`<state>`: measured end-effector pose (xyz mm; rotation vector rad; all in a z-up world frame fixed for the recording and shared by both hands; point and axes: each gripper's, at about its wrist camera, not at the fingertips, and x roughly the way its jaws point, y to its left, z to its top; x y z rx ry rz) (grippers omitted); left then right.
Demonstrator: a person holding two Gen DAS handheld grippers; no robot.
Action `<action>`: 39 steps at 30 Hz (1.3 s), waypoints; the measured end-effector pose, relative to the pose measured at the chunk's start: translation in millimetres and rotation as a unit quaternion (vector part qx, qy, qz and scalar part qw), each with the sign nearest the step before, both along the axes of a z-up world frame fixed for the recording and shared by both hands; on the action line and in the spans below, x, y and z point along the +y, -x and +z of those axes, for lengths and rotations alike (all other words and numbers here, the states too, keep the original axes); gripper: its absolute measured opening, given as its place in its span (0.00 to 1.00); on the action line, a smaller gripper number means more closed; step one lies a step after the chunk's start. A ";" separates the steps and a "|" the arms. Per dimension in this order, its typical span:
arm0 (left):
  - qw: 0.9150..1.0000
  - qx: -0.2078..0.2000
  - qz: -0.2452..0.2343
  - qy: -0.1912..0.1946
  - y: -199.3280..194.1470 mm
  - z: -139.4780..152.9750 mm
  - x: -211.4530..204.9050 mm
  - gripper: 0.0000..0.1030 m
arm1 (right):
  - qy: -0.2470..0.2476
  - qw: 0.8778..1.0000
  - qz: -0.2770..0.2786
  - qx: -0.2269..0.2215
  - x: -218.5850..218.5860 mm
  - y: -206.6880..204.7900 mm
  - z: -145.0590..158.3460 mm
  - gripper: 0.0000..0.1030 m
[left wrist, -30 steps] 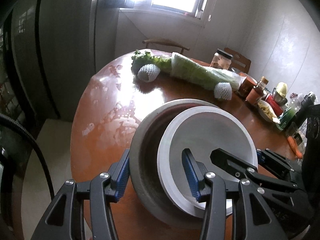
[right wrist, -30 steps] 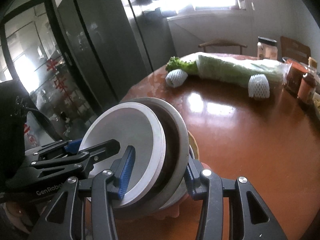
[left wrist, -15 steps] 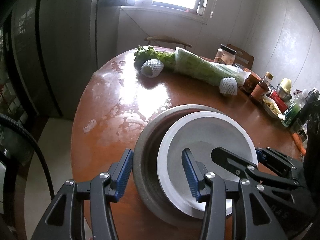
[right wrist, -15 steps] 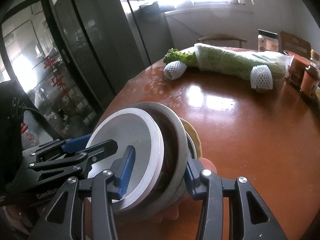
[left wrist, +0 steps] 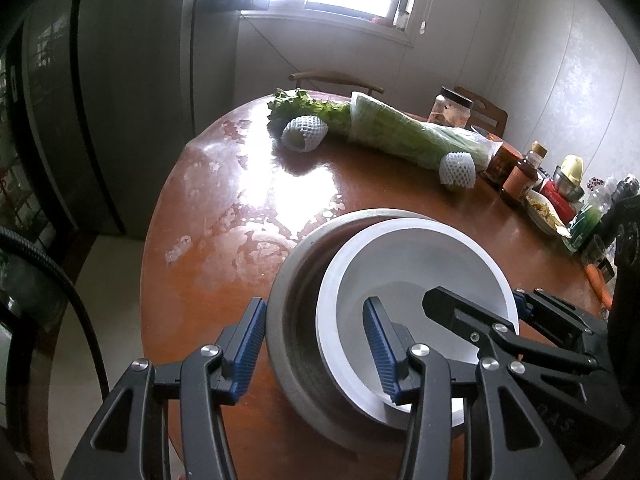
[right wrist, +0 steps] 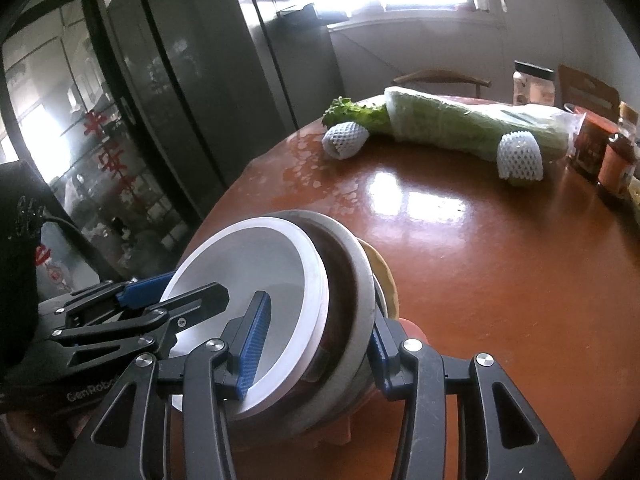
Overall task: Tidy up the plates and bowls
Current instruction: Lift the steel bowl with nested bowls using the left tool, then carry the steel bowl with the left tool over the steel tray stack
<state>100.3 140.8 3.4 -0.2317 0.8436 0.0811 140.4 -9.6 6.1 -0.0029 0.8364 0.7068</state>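
A white bowl sits nested in a larger grey bowl, and the pair is tilted just above the brown round table. My left gripper is shut on their near rims, one pad outside the grey bowl and one inside the white bowl. My right gripper is shut on the other side the same way, clamping the white bowl and grey bowl. Under them a yellow dish and something pink peek out; how they are held is hidden.
At the table's far side lie bagged green vegetables and two foam-netted fruits. Jars, bottles and a food dish crowd the right edge. A dark fridge stands left, beyond the table edge.
The bowl stack has tipped slightly flatter and sits a little lower in both views. Both grips are unchanged.
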 end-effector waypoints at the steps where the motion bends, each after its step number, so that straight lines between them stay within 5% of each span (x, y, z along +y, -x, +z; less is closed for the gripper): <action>1: 1.000 -0.001 0.000 0.000 0.4 0.1 -0.1 0.47 | 0.001 1.000 0.001 -0.004 1.5 0.3 1.1 0.45; 28: 1.000 0.004 -0.002 0.011 1.5 -4.7 4.5 0.48 | 0.029 0.999 -0.007 -0.019 4.0 -0.9 -0.1 0.46; 39: 1.000 0.012 0.013 0.011 2.0 -11.1 12.3 0.60 | 0.037 0.999 -0.003 -0.029 4.1 3.2 0.1 0.51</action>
